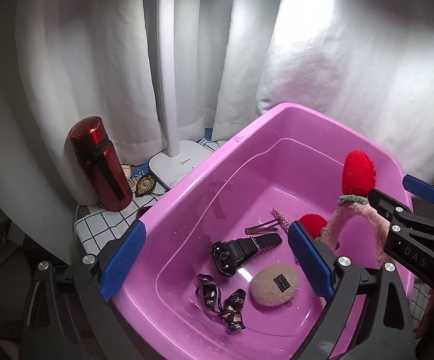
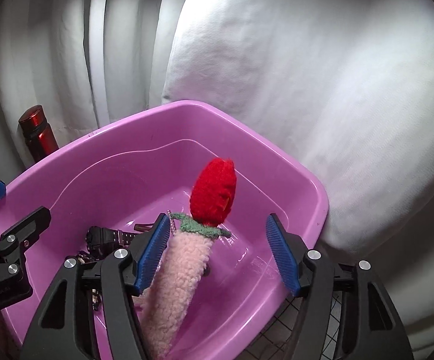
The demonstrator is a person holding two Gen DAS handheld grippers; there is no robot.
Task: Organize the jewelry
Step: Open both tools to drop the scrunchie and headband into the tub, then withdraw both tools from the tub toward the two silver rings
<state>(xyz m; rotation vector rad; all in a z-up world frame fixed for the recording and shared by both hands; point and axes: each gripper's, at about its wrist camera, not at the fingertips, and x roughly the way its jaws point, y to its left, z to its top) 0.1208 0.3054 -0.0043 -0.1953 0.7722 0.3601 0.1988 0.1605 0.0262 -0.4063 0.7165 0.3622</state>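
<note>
A pink plastic tub (image 1: 187,186) (image 2: 307,180) holds a black watch (image 1: 238,253) (image 2: 103,237), a black printed ribbon (image 1: 226,303), a beige fuzzy clip (image 1: 274,285), a rhinestone hair clip (image 1: 280,220) and a dark hair pin (image 1: 260,228). A fuzzy pink headband with red strawberry ears (image 1: 358,177) (image 2: 184,267) stands on edge in the tub's right side. My right gripper (image 2: 217,252) is open around it, the band resting against the left pad (image 2: 154,252). My left gripper (image 1: 214,255) is open above the tub's near left part.
A red metal bottle (image 1: 100,165) (image 2: 37,132) and a white lamp base (image 1: 178,165) stand on a checked cloth (image 1: 103,228) left of the tub. White curtains (image 1: 337,75) hang close behind.
</note>
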